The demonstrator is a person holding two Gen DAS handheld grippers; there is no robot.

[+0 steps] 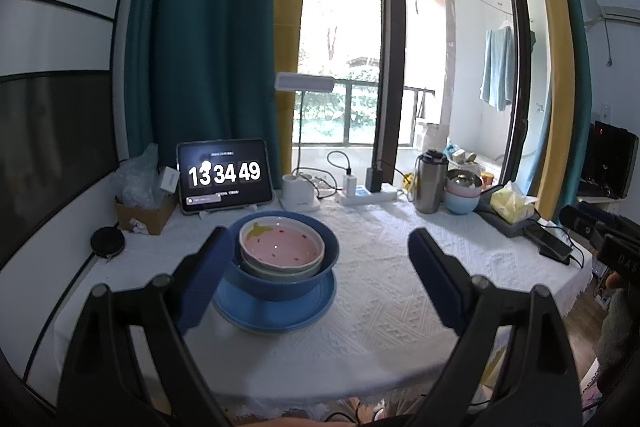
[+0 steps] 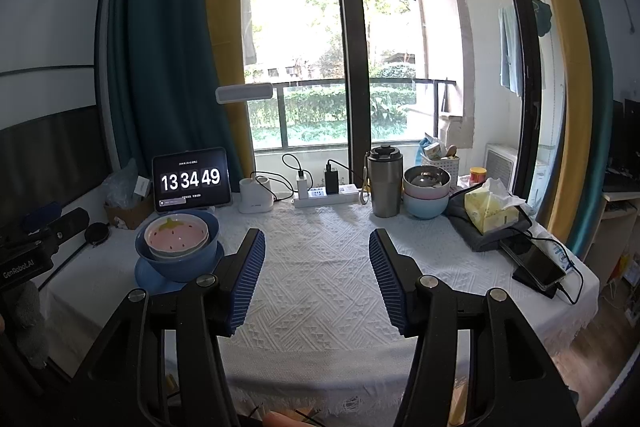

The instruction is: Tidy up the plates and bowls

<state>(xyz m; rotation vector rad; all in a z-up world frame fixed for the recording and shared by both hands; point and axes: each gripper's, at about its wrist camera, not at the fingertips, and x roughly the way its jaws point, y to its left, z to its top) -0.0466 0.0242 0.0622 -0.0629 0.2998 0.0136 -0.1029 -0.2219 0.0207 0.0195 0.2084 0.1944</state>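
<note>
Two grippers held apart and empty over the table; dishes stacked at the left side.

Left gripper [image 1: 320, 263] stands wide, its left pad just beside the dark blue bowl [image 1: 280, 279] with nothing gripped; whether that pad touches the bowl cannot be told. Right gripper [image 2: 317, 275] is partly spread above bare white tablecloth [image 2: 320, 307], holding nothing. The stack sits on the cloth in front of the tablet [image 2: 191, 179]: a light blue plate [image 1: 276, 315] at the bottom, the dark blue bowl on it, a pale bowl [image 1: 276, 269] nested inside, and a pink strawberry-pattern dish [image 1: 281, 245] on top. A second stack of bowls [image 2: 426, 197], metal over pink over light blue, stands at the far edge beside the steel tumbler [image 2: 385, 183], well apart from both tools. Tissue pack [image 2: 491, 213] lies to the right.
</note>
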